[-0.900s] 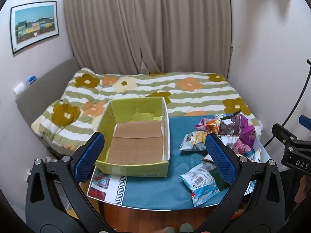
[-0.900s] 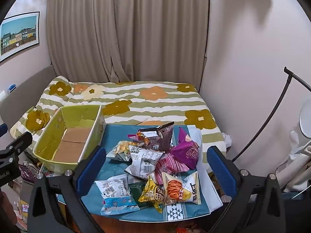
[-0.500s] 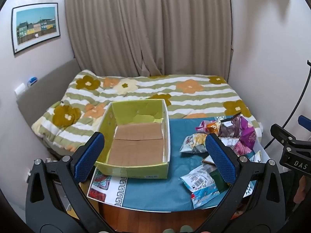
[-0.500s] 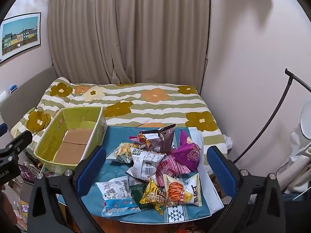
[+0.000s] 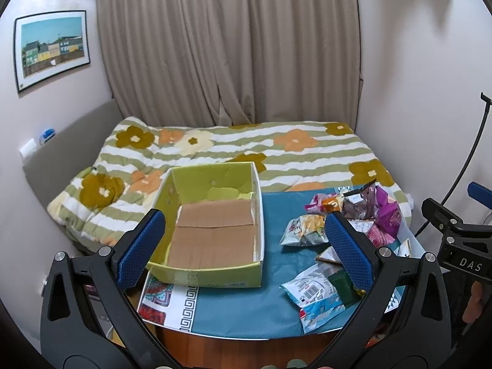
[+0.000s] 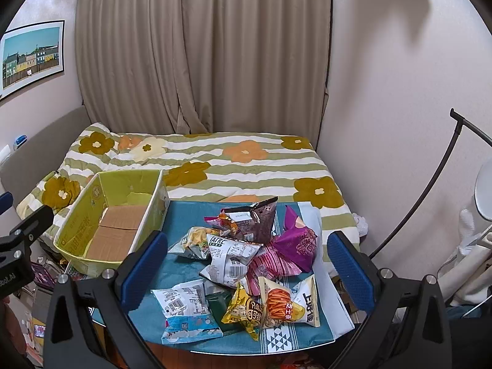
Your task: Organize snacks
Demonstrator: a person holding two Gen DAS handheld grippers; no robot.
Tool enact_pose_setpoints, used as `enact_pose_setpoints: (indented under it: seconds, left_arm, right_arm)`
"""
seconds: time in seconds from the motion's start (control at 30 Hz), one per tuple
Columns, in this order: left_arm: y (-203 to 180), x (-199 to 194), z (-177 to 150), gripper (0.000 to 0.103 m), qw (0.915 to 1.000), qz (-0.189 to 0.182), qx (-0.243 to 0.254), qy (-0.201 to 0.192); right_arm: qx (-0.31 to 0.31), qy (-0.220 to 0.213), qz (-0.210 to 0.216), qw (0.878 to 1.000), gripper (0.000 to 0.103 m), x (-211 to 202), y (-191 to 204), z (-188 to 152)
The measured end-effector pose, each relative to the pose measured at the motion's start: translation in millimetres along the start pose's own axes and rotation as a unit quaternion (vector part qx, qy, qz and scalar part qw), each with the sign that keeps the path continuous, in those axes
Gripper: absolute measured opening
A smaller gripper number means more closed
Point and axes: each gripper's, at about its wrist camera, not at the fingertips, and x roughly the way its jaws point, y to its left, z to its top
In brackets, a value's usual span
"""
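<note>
I hold the left hand-held gripper (image 5: 244,246) wide apart and holding nothing, above the yellow-green box (image 5: 212,273) on the bench (image 5: 270,307). My right hand-held gripper (image 6: 247,269) also gapes wide with nothing in it, over the heap of snack bags (image 6: 243,258) lying beside the box, which holds no snacks.

Floral striped bedspread (image 5: 246,150), beige curtains (image 5: 227,46), framed picture (image 5: 50,47)
</note>
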Motion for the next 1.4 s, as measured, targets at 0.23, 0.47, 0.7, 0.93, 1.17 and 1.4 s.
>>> enact_pose_setpoints:
  seconds: [0.23,0.47,0.7,0.93,1.17,1.4]
  left_arm:
    - [-1.6,-0.2,0.0,0.103,1.0000,-0.005,0.002,-0.001]
    - [0.7,-2.6,1.8,0.103,0.9999,-0.011,-0.001,-0.001]
    - [2.0,-3.0,0.9,0.103,0.9999,-0.012,-0.003,0.001]
    - [3.2,-2.8,-0.4,0.103,0.9999,-0.013,-0.004,0.003]
    - [3.1,-1.3,-2.2,0.103,0.9999,-0.012,-0.003,0.004]
    - [3.1,-1.3,-2.8,0.103,0.9999,-0.013,-0.003,0.004]
  right_arm:
    - [0.000,0.001,-0.001,1.000,0.103,0.2,-0.7,3.0]
    - [0.000,0.001,0.001,1.000,0.103,0.0,-0.9,2.8]
    - [0.000,0.000,0.000,1.000,0.103,-0.3,-2.2,1.7]
    - [-0.001,0.001,-0.001,1.000,0.103,-0.1,-1.3,1.6]
    - [-0.001,0.002,-0.001,1.000,0.102,-0.6,-3.3,-0.9]
    - [0.000,0.002,-0.002,1.000,0.102,-0.7,-4.2,-1.4]
